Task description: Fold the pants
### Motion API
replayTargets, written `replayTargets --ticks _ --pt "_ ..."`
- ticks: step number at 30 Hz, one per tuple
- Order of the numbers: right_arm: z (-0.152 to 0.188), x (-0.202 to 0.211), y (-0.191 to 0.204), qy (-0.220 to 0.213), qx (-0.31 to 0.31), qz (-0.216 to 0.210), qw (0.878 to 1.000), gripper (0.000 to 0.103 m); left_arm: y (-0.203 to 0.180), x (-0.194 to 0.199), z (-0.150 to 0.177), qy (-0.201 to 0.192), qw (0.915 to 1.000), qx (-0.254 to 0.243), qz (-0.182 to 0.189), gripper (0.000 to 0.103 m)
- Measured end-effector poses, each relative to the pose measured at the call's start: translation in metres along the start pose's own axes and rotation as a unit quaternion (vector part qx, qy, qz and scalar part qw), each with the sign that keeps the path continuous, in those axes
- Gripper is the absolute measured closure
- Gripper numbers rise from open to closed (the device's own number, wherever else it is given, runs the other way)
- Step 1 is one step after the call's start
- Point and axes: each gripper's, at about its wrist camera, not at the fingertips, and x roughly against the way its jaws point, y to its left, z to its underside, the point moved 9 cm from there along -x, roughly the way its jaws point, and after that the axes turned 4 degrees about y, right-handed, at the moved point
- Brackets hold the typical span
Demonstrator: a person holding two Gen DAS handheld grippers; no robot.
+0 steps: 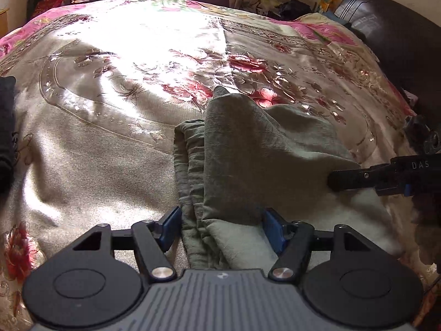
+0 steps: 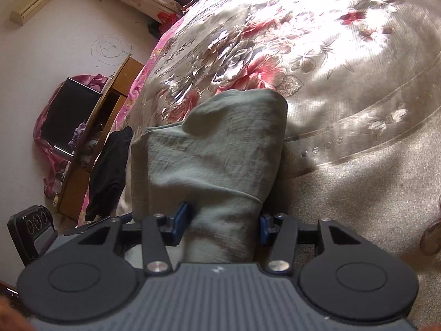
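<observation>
1. Two grippers are working on one grey-green crumpled cloth pair of pants [image 1: 248,149], which is lying on the shiny floral bedspread [image 1: 96,143] near the edge of the bed closest to the person.
2. Left gripper [image 1: 220,226] is standing with its jaws fairly wide apart, and a bunched edge of the pants is lying between the blue pads [image 1: 172,226]; the pads are not seeming to press on the cloth.
3. Right gripper [image 2: 223,226] is about half open around a thick fold of the same garment, and I cannot tell whether its pads are touching the cloth.
4. From both sets of jaws the pants are running forward, their long axis pointing toward the middle of the bed.
5. In my judgement both hands are equally near, each at the near end of the garment.
</observation>
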Motion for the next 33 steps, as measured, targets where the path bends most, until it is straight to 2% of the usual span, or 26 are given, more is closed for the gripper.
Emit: replayTargets --ticks 1,2,4,6,8,11,15,26,29,33 --pt "0.000 -0.004 0.004 0.001 0.011 0.005 1.000 0.053 -0.002 -0.002 -0.002 0.000 1.0000 0.000 0.003 0.026" --pt "0.000 -0.007 0.007 0.003 0.025 0.017 1.000 0.062 -0.007 -0.003 -0.003 0.000 1.0000 -0.003 0.006 0.028" --pt "0.000 -0.010 0.010 0.006 0.043 0.036 0.998 0.073 -0.017 -0.004 -0.004 0.000 0.9997 -0.023 -0.002 0.031" --pt "-0.001 -0.007 0.011 0.003 0.047 0.033 0.998 0.078 -0.026 -0.003 -0.004 -0.003 0.9988 -0.048 -0.014 0.033" --pt "-0.003 0.002 0.011 -0.002 0.047 0.029 0.998 0.085 -0.034 0.000 -0.006 -0.007 0.9985 -0.054 -0.010 0.038" --pt "-0.005 0.018 0.011 -0.015 0.065 0.048 0.997 0.088 -0.047 -0.001 -0.011 -0.008 0.9982 -0.059 0.003 0.045" --pt "-0.010 0.043 0.004 -0.034 0.081 0.071 0.994 0.089 -0.072 -0.010 -0.018 -0.007 0.9964 -0.083 0.016 0.047" --pt "-0.034 0.108 -0.062 -0.079 0.063 0.159 0.982 0.089 -0.150 -0.064 -0.055 -0.004 0.9887 -0.133 0.070 0.048" --pt "-0.037 0.120 -0.078 -0.087 0.052 0.172 0.980 0.089 -0.167 -0.079 -0.060 0.000 0.9864 -0.148 0.072 0.048" --pt "-0.035 0.125 -0.095 -0.087 0.034 0.172 0.981 0.087 -0.177 -0.090 -0.057 0.007 0.9828 -0.176 0.056 0.045"
